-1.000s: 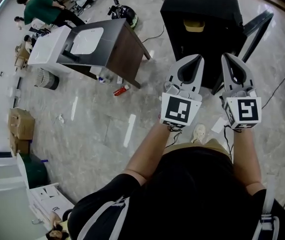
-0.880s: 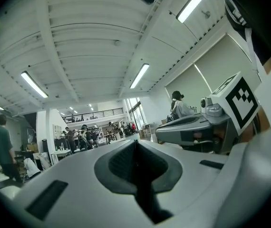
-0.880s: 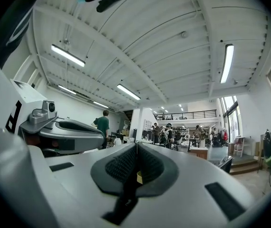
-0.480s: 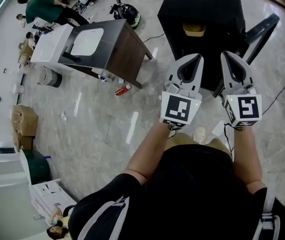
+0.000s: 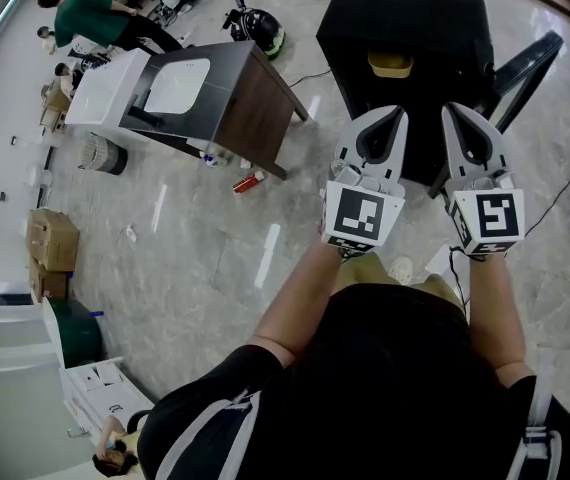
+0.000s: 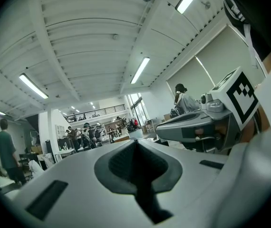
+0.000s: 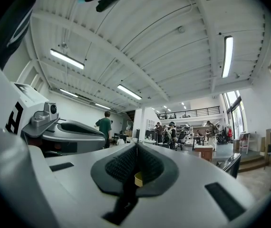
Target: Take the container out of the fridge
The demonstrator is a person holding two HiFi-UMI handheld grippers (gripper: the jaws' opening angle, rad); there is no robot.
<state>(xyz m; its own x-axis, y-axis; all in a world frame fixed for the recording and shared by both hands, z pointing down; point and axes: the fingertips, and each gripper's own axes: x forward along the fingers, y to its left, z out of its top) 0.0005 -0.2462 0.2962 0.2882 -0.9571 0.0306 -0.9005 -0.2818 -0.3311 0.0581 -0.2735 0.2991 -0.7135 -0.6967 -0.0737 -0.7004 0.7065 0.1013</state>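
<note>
A low black fridge [image 5: 405, 8] stands on the floor ahead, its door [image 5: 525, 63] swung open to the right. Inside its front opening sits a yellow container [image 5: 390, 63]. Side by side in front of the fridge, both grippers point level at it. The left gripper [image 5: 399, 113] is shut and empty, short of the fridge opening. The right gripper [image 5: 451, 110] is also shut with nothing held. In the left gripper view the jaws [image 6: 135, 141] meet. The right gripper view shows its shut jaws [image 7: 136, 145], with a bit of the yellow container [image 7: 138, 178] seen through the gap behind them.
A dark table with a white top [image 5: 205, 88] stands to the left, a red bottle [image 5: 248, 181] on the floor beside it. Cardboard boxes [image 5: 50, 248] sit far left. People [image 5: 95, 18] work at the back left. A cable [image 5: 555, 193] trails on the right.
Both grippers and the view have edged a little closer to the fridge. The jaws stay shut.
</note>
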